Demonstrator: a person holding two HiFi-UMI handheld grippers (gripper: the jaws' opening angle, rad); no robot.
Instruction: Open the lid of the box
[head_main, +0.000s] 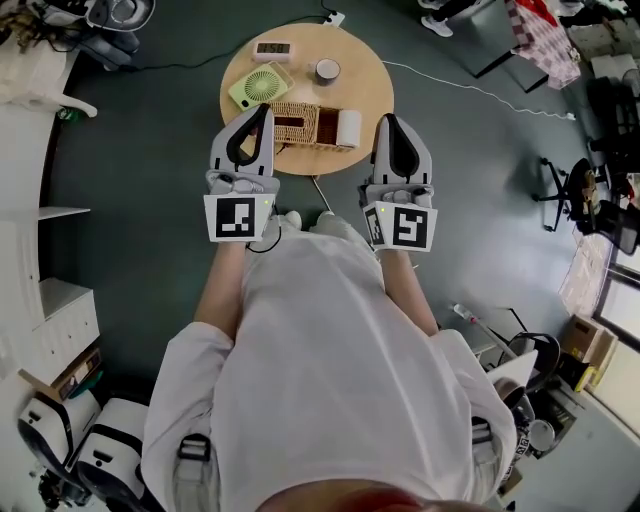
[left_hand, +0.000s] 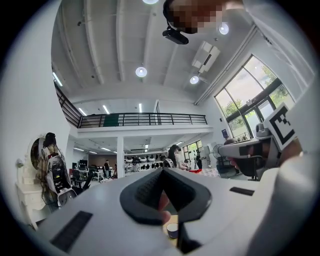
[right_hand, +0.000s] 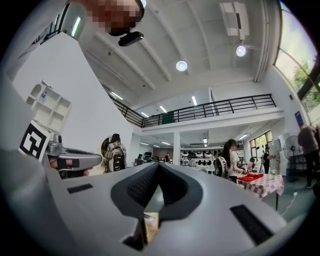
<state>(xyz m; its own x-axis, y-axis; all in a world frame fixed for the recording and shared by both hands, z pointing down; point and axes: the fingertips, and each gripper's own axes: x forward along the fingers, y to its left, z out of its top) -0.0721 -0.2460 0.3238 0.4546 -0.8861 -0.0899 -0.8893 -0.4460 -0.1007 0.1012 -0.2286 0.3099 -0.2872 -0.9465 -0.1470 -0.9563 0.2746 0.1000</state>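
Note:
A woven wicker box (head_main: 295, 125) stands at the near edge of a round wooden table (head_main: 372, 75), and I cannot make out how its lid sits. My left gripper (head_main: 265, 108) is held up in front of the person's chest with its tip over the box's left end. Its jaws are shut with nothing between them. My right gripper (head_main: 387, 118) is level with it, to the right of the box, also shut and holding nothing. Both gripper views point up at a hall ceiling, so the left gripper (left_hand: 162, 170) and the right gripper (right_hand: 159, 164) show only their closed tips.
On the table are a green fan (head_main: 260, 85), a small clock (head_main: 273, 48), a round grey object (head_main: 327, 70) and a white roll (head_main: 348, 128) against the box. White shelving (head_main: 45, 230) lines the left. A cable (head_main: 470, 85) crosses the floor and a chair (head_main: 555, 185) stands to the right.

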